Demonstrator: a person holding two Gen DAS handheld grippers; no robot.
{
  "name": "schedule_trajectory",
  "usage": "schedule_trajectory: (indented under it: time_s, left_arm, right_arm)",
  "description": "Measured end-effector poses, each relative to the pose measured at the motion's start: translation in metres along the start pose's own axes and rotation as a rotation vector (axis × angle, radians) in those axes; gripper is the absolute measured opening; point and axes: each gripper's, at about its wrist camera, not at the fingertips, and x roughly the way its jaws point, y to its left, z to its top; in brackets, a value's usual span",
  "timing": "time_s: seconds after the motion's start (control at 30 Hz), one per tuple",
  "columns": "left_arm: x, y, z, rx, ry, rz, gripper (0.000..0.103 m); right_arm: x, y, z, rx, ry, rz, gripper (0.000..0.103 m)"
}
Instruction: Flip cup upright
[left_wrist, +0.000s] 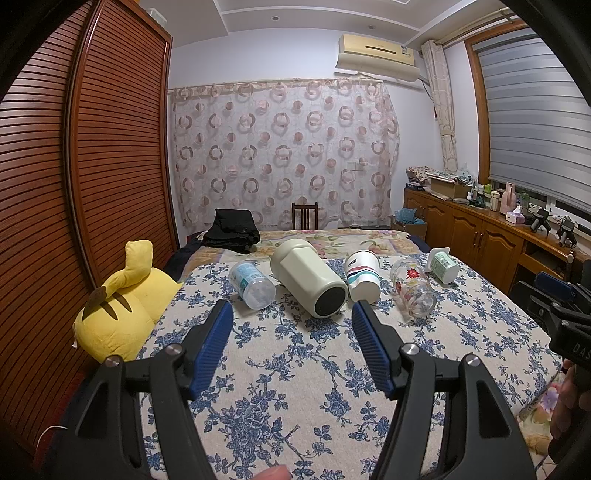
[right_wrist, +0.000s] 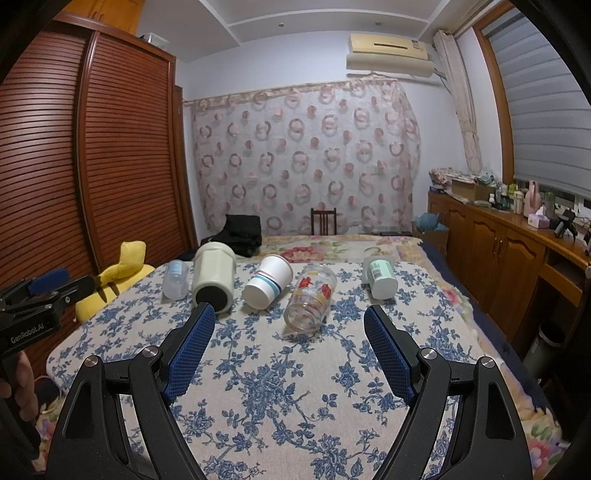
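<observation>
- Blue-flowered bedspread (left_wrist: 295, 369) covers the near end of the bed, with a louvred wooden wardrobe (left_wrist: 110, 147) along its left edge and a ring-patterned curtain (left_wrist: 284, 147) behind the far end.
- Five vessels lie on their sides in a row across the bedspread, well ahead of my fingers.
- From the left edge: a clear plastic bottle (left_wrist: 252, 284), a cream flask (left_wrist: 308, 282) with its dark base towards me, the striped paper cup (left_wrist: 363, 275), a glass tumbler (right_wrist: 311, 298) printed with red flowers, and a small green-labelled cup (right_wrist: 380, 277) nearest the right edge.
- The paper cup lies just beside the flask, its white base towards me, roughly mid-row.
- A yellow plush toy (left_wrist: 125, 306) sits at the bedspread's left edge.
- My left gripper (left_wrist: 291, 306) is spread wide and holds nothing; the flask sits between its blue pads (left_wrist: 212, 343).
- My right gripper (right_wrist: 284, 310) is likewise wide apart and empty, lined up with the tumbler.
</observation>
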Motion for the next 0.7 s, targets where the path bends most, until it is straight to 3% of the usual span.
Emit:
schedule_trajectory:
  time_s: [0.3,0.7]
  left_arm:
    - [0.001,0.002,0.002,-0.004,0.013,-0.008,0.067]
    - [0.054,0.023,-0.009,0.023,0.153,-0.010,0.066]
  right_arm:
    - [0.001,0.002,-0.001,-0.002,0.003,-0.002,0.085]
    - [0.036,0.005,-0.004,-0.084,0.060,0.024,0.085]
